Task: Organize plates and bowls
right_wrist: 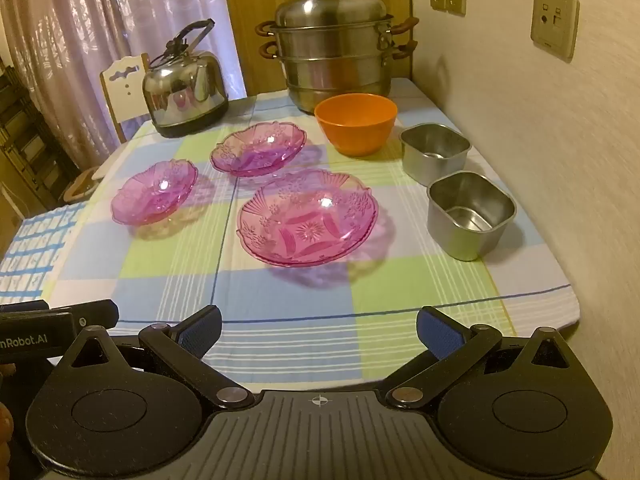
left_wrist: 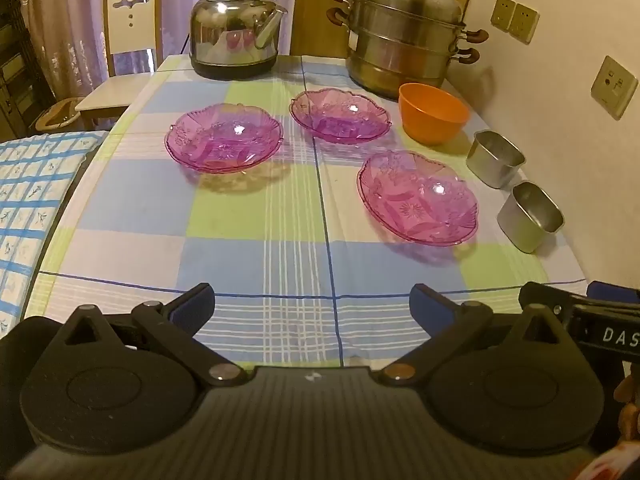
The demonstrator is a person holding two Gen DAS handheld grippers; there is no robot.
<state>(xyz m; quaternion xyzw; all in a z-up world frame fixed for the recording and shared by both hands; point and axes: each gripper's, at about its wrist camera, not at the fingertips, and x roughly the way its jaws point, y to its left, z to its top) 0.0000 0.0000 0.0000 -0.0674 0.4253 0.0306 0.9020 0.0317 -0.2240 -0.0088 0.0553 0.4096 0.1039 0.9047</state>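
Observation:
Three pink glass plates lie apart on the checked tablecloth: one at the left (left_wrist: 223, 140) (right_wrist: 154, 192), one at the back (left_wrist: 340, 115) (right_wrist: 258, 149), one nearest at the right (left_wrist: 418, 197) (right_wrist: 307, 217). An orange bowl (left_wrist: 434, 113) (right_wrist: 355, 123) stands behind them. Two square steel bowls (left_wrist: 495, 158) (left_wrist: 530, 216) (right_wrist: 435, 152) (right_wrist: 471, 214) stand in a row by the wall. My left gripper (left_wrist: 312, 308) is open and empty over the table's near edge. My right gripper (right_wrist: 318, 330) is open and empty, beside it on the right.
A steel kettle (left_wrist: 236, 28) (right_wrist: 184, 94) and a stacked steel steamer pot (left_wrist: 404, 36) (right_wrist: 334, 46) stand at the table's far end. The wall (right_wrist: 560, 140) runs along the right edge. A chair (left_wrist: 130, 40) stands at the far left.

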